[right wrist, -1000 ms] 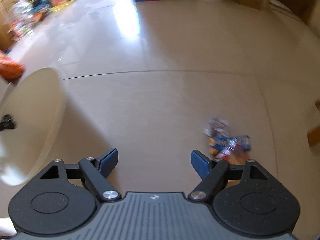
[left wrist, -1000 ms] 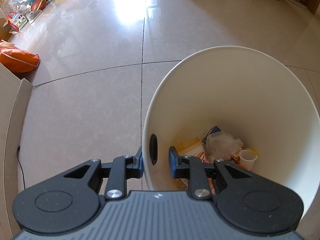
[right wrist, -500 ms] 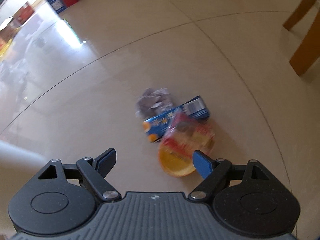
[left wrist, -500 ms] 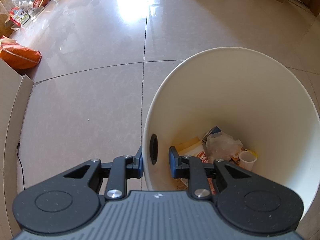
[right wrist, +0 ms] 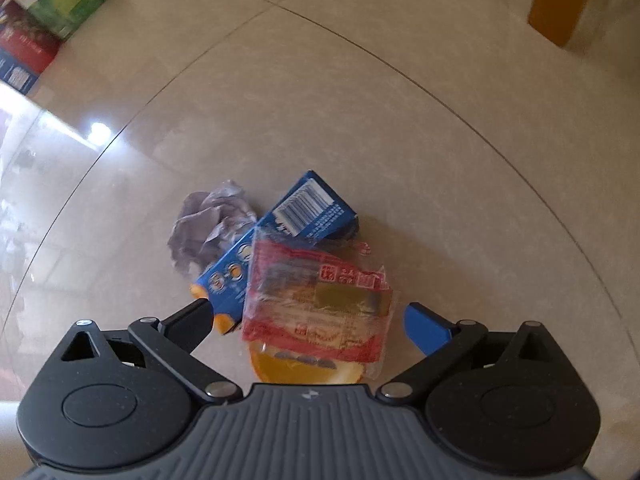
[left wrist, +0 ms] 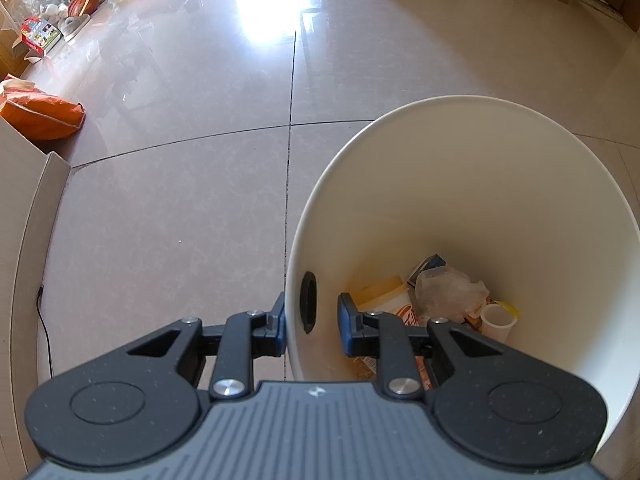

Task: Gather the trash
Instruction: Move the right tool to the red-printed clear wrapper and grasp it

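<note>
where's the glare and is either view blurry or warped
Left wrist view: sharp, a blown-out sun patch on the floor tiles, grout lines bowed by the fisheye, the white bin stretched. Right wrist view: softer, the red noodle wrapper and blue carton slightly smeared, a small glare spot at left, corners dark.

A barcode shows on the blue carton (right wrist: 308, 210); other print stays unreadable
</note>
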A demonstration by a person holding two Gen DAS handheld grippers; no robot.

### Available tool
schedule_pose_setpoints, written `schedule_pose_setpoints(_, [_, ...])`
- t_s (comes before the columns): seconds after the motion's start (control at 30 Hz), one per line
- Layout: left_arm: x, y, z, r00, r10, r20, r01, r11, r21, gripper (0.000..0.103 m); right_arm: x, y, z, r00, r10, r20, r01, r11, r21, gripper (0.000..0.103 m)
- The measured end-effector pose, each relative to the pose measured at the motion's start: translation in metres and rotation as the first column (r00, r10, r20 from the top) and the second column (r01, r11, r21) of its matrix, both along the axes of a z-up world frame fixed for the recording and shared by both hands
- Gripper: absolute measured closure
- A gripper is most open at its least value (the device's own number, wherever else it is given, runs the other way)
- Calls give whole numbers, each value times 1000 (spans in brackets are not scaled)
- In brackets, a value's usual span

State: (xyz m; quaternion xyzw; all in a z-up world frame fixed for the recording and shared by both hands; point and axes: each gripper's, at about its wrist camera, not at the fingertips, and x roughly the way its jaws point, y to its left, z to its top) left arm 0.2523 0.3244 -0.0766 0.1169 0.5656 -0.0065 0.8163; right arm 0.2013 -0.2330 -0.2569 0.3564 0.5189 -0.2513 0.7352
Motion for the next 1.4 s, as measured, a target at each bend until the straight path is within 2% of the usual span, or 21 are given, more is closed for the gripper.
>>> schedule_pose_setpoints(0.17, [0,0,0,1000,0,-1,0,1000,0,81,7,0,-5,1000,-31,1,31,999,-11,0])
schedule_pose_setpoints(0.37, [0,-1,-1,1000,-4,-2,4,1000,3,81,13,5,-11,999,-22,-27,21,999,-29,1])
schedule_pose_setpoints(0.6, [0,0,0,1000,0,-4,0,1000,-3,81,5,11,-8,999,-14,-36,13,1000,-23,20])
schedule_pose_setpoints(0.77, [0,0,1,1000,-5,-4,5,1000,-1,81,6,15,-3,997,44,-65,-47,998,-50,31])
schedule_pose_setpoints(0.9, [0,0,1,1000,-5,-6,5,1000,-2,81,10,18,1,992,96,-86,-104,991,-84,27])
schedule_pose_setpoints(0.97, [0,0,1,1000,-7,-6,7,1000,-3,81,9,18,5,992,100,-80,-108,989,-100,11])
schedule_pose_setpoints(1.07, [0,1,2,1000,-5,-6,5,1000,-9,81,8,15,10,996,75,-42,-78,994,-80,0])
schedule_pose_setpoints(1.27, [0,2,4,1000,-4,-6,4,1000,-21,81,5,-5,7,998,-67,6,67,998,20,0])
schedule_pose_setpoints(1.4, [0,3,4,1000,-5,-6,5,1000,-16,81,5,-15,3,989,-145,13,145,988,49,3])
